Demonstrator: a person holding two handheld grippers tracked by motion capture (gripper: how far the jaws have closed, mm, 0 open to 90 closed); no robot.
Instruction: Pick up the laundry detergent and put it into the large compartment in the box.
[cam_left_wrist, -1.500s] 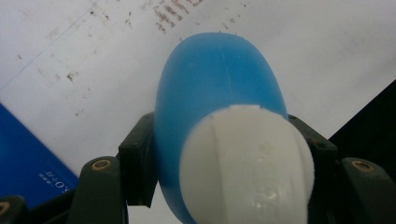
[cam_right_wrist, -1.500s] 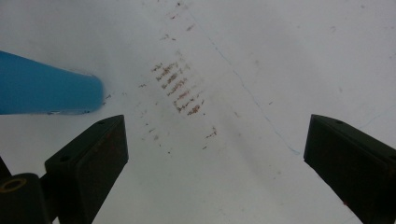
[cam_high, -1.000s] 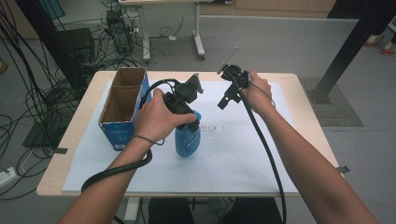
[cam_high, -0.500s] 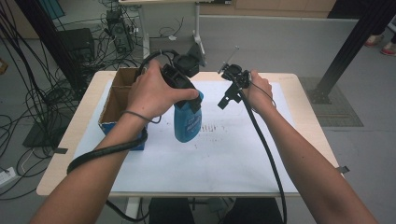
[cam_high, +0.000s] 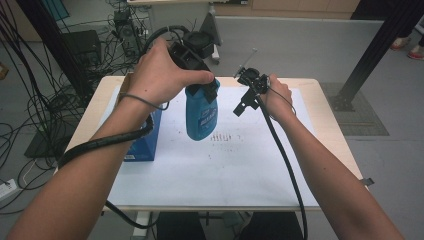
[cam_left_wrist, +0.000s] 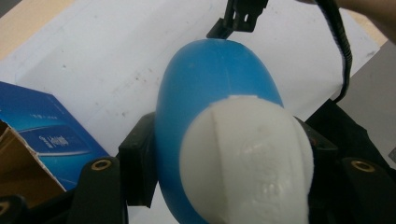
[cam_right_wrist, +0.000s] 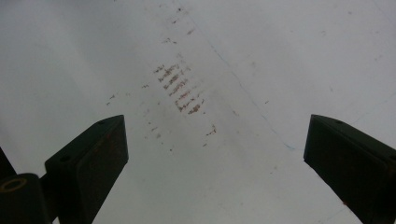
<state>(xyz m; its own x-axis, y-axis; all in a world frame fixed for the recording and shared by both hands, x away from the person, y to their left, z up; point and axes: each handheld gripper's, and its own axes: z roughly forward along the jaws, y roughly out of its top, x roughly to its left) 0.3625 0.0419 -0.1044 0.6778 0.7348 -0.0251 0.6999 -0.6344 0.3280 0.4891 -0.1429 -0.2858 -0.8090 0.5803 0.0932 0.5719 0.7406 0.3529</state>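
A blue plastic bottle (cam_high: 201, 117) with a white cap (cam_left_wrist: 247, 158) hangs in the air above the table, clear of the white paper (cam_high: 225, 170). My left gripper (cam_high: 202, 91) is shut on its upper part, just below the cap; in the left gripper view the left gripper (cam_left_wrist: 229, 161) has a black jaw pressing each side of the bottle (cam_left_wrist: 210, 84). To the right of the bottle my right gripper (cam_high: 244, 104) is held above the paper. In the right gripper view the right gripper (cam_right_wrist: 215, 140) is open with nothing between its jaws.
An open blue cardboard box (cam_high: 145, 142) stands at the table's left side, partly hidden behind my left forearm. Brown smudge marks (cam_high: 222, 136) lie on the paper under the bottle. Cables and equipment cover the floor beyond the table's left edge (cam_high: 95, 120).
My left hand has lifted the bottle from the paper up into the air, still gripped. The right hand and its gripper have stayed where they were.
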